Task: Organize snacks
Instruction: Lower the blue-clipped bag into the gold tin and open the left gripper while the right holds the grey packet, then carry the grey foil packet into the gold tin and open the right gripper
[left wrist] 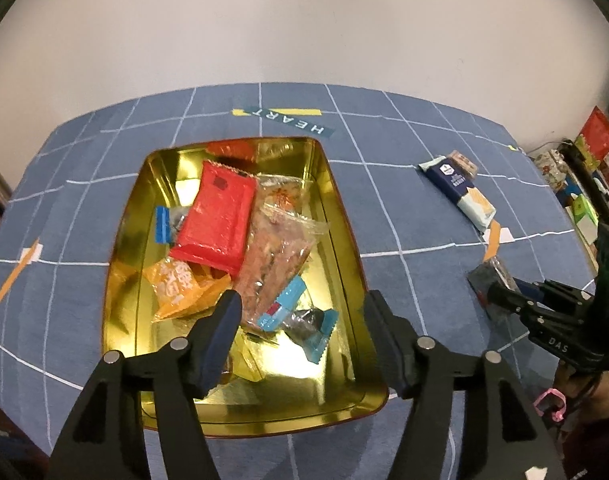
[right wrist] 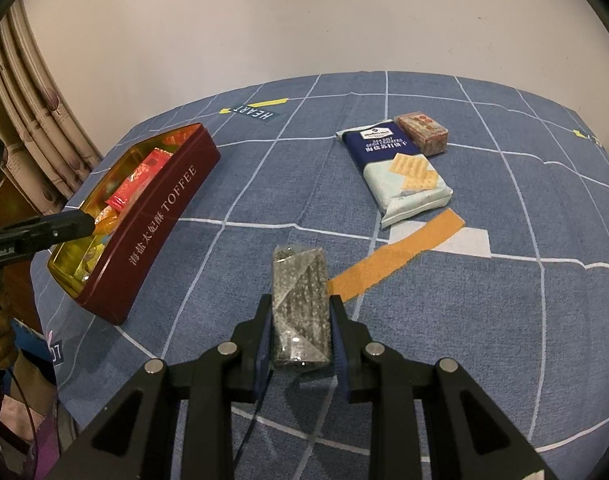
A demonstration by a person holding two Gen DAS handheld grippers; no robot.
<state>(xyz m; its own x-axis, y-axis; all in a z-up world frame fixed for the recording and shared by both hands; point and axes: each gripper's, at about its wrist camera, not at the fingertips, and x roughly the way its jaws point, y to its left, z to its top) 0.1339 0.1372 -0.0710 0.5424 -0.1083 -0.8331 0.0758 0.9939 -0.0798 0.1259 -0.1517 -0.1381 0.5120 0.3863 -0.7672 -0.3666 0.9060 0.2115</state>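
Left gripper: hung over the near half of the tin, jaws wide, nothing between them; its tip also showed at the left edge of the right wrist view, above the tin's rim
Right gripper: jaws narrow, closed on the grey bar from both sides
Grey bar: clear-wrapped, speckled dark grey, lengthwise between the fingers, just above or on the cloth, I could not tell which
Tin: open, gold inside, dark red outside with "TOFFEE" on its side wall; on the cloth to the left of the right gripper, well apart from it
In the tin: red packet on top near the middle, orange packet at its near left, clear bag to its right, blue-ended candy near the front, another blue wrapper at the left wall
Cracker pack: navy and pale, flat on the cloth, far right of the tin
Brown box: touching the cracker pack's far end
Cloth: blue with white grid lines, an orange strip beside the grey bar
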